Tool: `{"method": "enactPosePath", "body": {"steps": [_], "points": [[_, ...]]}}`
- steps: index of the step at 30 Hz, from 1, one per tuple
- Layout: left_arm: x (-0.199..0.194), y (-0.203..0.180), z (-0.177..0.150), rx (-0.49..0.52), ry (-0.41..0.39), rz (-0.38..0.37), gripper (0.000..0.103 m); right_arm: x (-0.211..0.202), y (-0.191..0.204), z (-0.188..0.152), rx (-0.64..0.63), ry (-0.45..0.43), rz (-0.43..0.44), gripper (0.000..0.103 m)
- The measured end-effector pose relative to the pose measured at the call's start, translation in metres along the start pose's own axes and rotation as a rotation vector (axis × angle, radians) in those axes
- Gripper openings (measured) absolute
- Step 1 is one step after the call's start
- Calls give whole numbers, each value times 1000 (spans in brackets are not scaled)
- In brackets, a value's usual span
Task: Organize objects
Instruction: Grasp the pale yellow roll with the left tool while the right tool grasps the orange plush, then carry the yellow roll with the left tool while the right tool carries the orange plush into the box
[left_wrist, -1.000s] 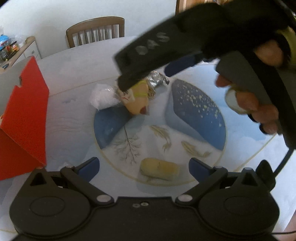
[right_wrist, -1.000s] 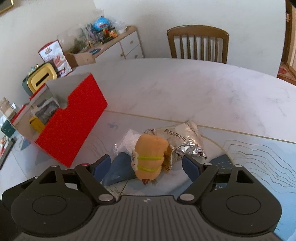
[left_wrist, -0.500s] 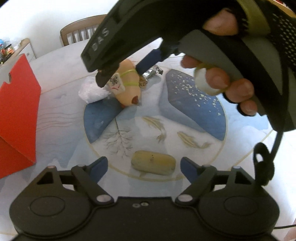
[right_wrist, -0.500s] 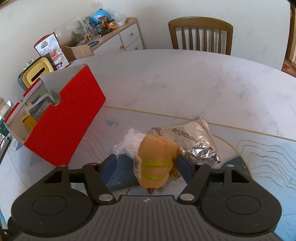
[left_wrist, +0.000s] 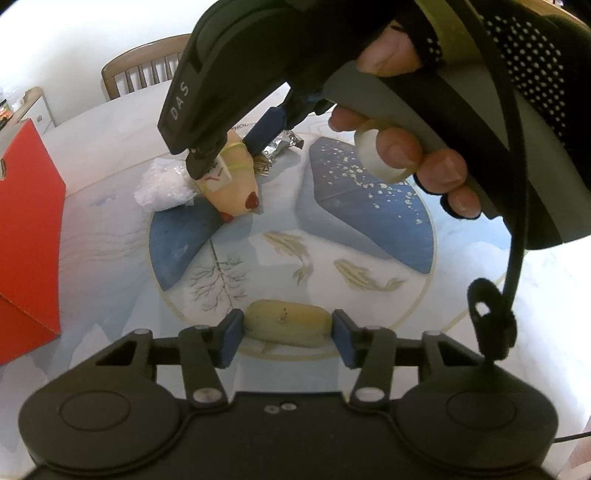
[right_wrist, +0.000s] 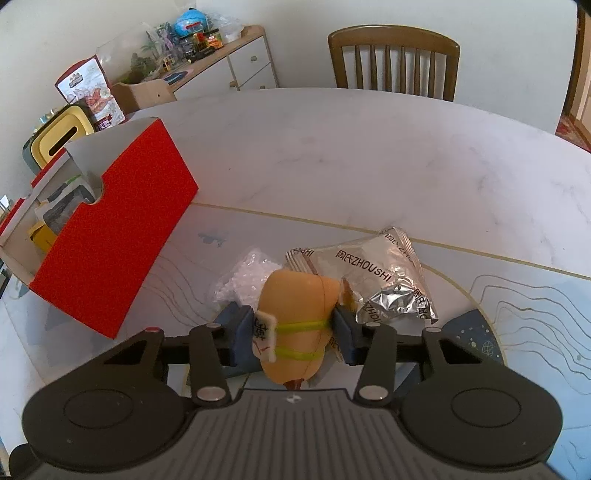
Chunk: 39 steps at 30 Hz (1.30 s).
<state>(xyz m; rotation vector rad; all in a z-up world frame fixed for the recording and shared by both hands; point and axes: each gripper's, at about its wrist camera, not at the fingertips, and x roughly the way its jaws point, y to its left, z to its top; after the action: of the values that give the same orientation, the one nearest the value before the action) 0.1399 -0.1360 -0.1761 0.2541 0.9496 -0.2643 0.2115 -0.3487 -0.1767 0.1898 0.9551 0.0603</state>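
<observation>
Both grippers angled down; jaws closing.

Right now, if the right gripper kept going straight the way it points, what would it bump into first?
The orange plush toy: it already sits between the closing jaws of the right gripper. Straight beyond it lie the silver foil snack packet and the white plastic bag, though depth is hard to judge.

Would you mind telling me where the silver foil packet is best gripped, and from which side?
Grip the silver foil packet at its crimped far corner, coming from the far right over bare table. It lies flat, and its near-left edge sits tucked behind the orange plush toy between the right tongs, whose jaws are closing.
</observation>
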Motion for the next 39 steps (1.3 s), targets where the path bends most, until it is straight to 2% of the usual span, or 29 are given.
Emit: {"method": "enactPosePath", "body": {"steps": [10, 19, 28, 39], "points": [[-23, 10, 7, -43, -27, -31, 50, -14, 0, -2, 25, -16, 24, 43], [-55, 29, 17, -68, -100, -24, 50, -48, 10, 5, 20, -61, 72, 43], [-89, 63, 29, -145, -153, 17, 50, -79, 34, 12, 0, -99, 100, 43], [-127, 127, 39, -252, -199, 95, 50, -104, 74, 24, -26, -143, 130, 43]]}}
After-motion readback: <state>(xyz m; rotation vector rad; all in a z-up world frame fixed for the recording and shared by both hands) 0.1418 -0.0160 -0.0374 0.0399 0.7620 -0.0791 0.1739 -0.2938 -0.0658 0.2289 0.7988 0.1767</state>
